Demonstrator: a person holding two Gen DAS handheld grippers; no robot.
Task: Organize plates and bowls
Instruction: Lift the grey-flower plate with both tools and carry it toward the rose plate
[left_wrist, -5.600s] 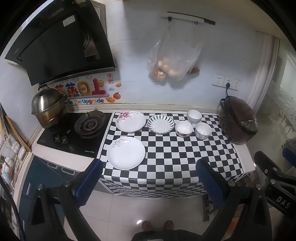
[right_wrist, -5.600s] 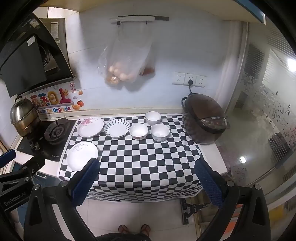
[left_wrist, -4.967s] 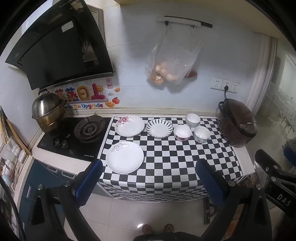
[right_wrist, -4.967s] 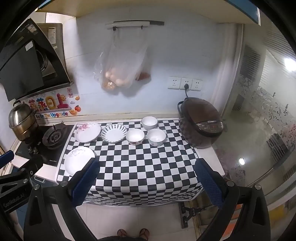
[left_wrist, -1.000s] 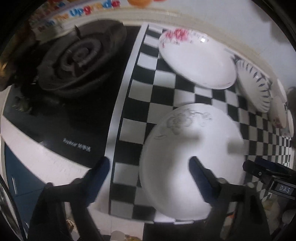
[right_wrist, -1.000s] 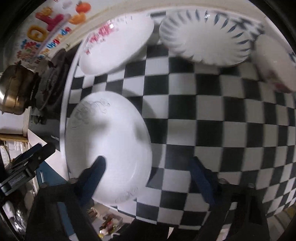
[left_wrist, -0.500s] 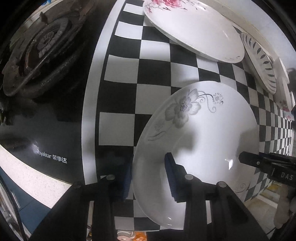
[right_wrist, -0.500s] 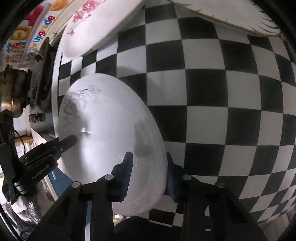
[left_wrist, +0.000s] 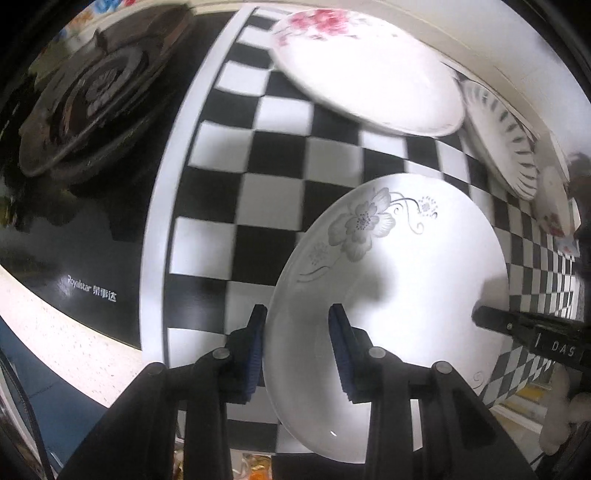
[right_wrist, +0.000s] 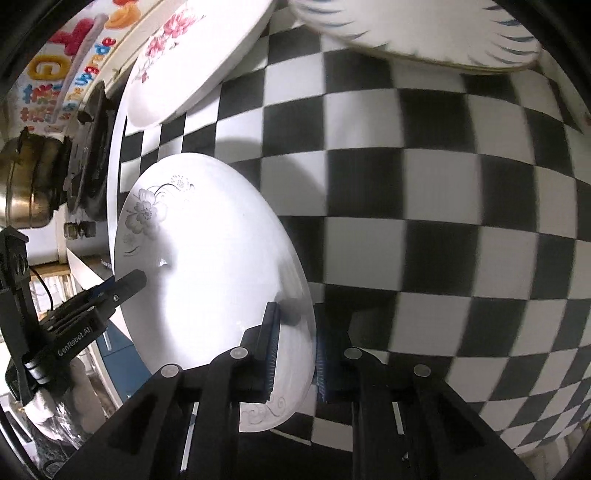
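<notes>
A white plate with a grey flower (left_wrist: 399, 266) is held by both grippers at opposite rims, lifted off the checkered cloth. My left gripper (left_wrist: 297, 347) is shut on its left rim. My right gripper (right_wrist: 295, 343) is shut on its right rim; the plate also shows in the right wrist view (right_wrist: 207, 266). Each gripper shows in the other's view: the right one at the plate's far rim (left_wrist: 491, 317), the left one likewise (right_wrist: 129, 282). A pink-flowered plate (left_wrist: 365, 77) and a striped plate (left_wrist: 498, 144) lie behind.
A checkered cloth (right_wrist: 424, 229) covers the counter. A gas hob (left_wrist: 85, 99) lies to the left, with a steel pot (right_wrist: 26, 184) on it. A small flowered bowl (left_wrist: 554, 206) sits at the far right. The counter's front edge is just below the grippers.
Over the last second both grippers closed on the grey-flowered plate's rims. Since half a second ago the plate has risen and moved slightly toward the back plates.
</notes>
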